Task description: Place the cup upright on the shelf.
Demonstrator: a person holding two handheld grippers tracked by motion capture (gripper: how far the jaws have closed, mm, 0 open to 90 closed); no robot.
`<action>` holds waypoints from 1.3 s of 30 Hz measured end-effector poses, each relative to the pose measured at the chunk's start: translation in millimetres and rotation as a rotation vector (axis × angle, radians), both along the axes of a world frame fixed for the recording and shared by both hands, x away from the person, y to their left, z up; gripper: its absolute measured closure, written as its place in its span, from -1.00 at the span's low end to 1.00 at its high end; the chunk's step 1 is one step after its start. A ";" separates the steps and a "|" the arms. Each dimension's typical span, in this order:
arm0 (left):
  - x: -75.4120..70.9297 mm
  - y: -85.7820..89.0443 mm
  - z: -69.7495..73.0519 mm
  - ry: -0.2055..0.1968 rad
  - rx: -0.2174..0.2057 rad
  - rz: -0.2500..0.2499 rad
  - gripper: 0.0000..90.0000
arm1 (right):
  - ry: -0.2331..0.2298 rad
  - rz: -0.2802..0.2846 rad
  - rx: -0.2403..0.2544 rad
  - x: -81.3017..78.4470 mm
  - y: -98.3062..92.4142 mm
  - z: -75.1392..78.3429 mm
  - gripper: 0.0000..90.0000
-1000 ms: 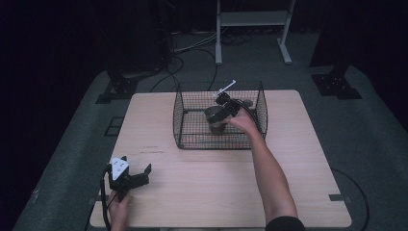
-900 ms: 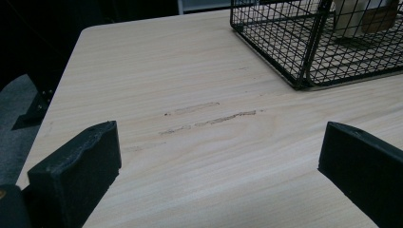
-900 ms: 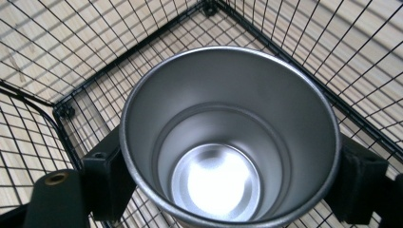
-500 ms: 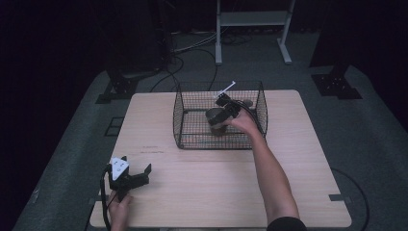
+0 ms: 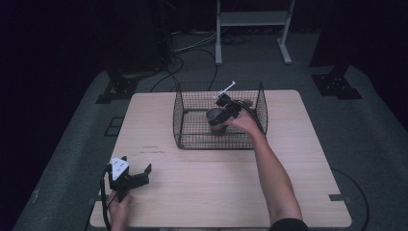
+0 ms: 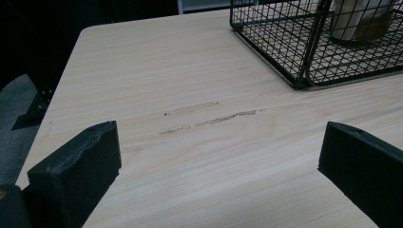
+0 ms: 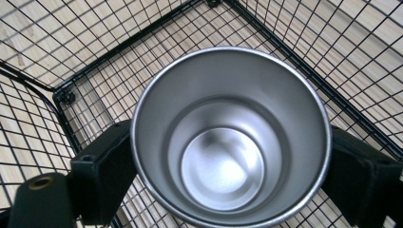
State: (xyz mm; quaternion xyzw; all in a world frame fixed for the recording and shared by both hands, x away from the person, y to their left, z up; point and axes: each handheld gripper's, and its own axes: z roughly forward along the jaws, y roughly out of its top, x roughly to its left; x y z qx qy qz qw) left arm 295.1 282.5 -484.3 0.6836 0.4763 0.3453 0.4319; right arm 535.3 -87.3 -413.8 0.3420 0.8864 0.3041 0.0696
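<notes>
Inside the wire basket (image 5: 192, 103), the right claw (image 5: 222, 114) grips a steel cup (image 7: 231, 136) upright between its jaws, forearm stretched forward across the surface (image 5: 192, 187), while the left claw (image 5: 137, 174) rests open, well apart near the surface's front corner.
</notes>
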 end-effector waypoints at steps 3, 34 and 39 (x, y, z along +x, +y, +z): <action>0.0 -0.1 0.0 0.000 0.000 0.001 -1.00 | -0.001 -0.002 -0.023 0.2 -0.6 -0.7 -0.72; -0.9 -0.5 0.2 0.005 0.008 -0.004 -1.00 | -0.094 -0.008 0.169 -30.5 -24.9 42.6 -0.72; -0.4 -1.2 0.0 0.006 0.012 -0.003 -1.00 | -0.104 0.002 0.185 -43.2 -33.8 45.2 -0.72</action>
